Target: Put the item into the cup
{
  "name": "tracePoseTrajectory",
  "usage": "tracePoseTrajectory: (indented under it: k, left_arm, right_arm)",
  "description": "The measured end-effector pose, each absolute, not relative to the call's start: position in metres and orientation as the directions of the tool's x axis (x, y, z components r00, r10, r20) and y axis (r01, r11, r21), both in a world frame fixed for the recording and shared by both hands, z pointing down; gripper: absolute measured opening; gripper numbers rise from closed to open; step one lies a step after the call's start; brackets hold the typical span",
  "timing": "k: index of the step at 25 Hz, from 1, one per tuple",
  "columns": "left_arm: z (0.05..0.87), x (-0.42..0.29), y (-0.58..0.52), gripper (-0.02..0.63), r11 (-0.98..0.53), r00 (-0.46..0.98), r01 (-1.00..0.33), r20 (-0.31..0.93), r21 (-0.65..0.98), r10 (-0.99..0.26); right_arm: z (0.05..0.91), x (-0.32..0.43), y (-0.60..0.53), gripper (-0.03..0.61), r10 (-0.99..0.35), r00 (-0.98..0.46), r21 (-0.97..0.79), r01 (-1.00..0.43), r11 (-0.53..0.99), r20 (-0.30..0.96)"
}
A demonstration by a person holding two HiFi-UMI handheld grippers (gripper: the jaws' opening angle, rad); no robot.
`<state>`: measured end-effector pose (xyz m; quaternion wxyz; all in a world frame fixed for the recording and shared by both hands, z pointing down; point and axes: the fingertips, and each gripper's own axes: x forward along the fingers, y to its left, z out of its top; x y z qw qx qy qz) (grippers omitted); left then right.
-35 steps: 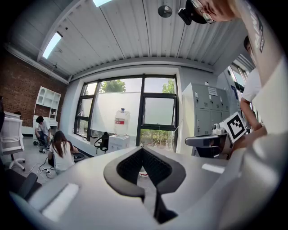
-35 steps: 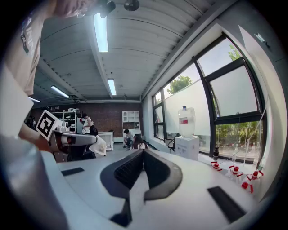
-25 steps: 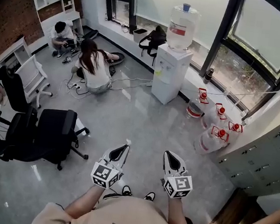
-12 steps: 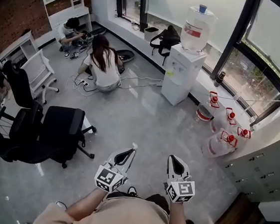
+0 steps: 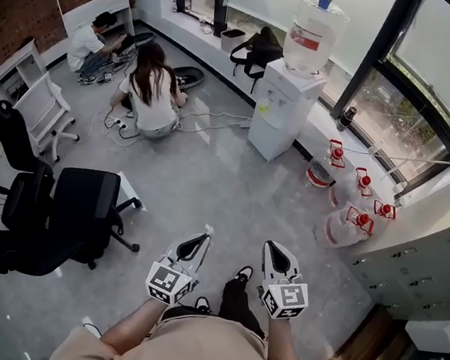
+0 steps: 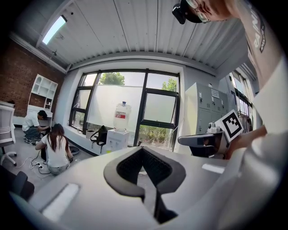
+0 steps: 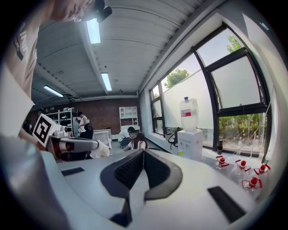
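So we're standing on the grey polished floor (image 5: 209,173), holding the left hand-held gripper (image 5: 203,235) and the right hand-held gripper (image 5: 269,247) out side by side. Both have their jaws pressed together with nothing between them. No view tells us where the item or the cup is. Ahead there's a white water dispenser with a clear bottle on top (image 5: 280,109), with clear water jugs with red caps (image 5: 348,221) off to its right. A black office chair (image 5: 76,215) sits on our left.
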<state>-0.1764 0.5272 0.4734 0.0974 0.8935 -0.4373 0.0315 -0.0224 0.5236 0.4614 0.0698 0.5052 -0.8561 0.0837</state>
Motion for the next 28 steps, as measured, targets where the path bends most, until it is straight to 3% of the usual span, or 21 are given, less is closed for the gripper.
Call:
tracePoseTrajectory:
  k: [28]
  left_arm:
    - [0.462,-0.047,0.295,0.009,-0.560,0.563,-0.825,0.190,0.076,-0.804]
  right_arm:
    - [0.487,0.076,0.297,0.012,-0.774,-0.604,-0.126,-0.797,0.591,0.189]
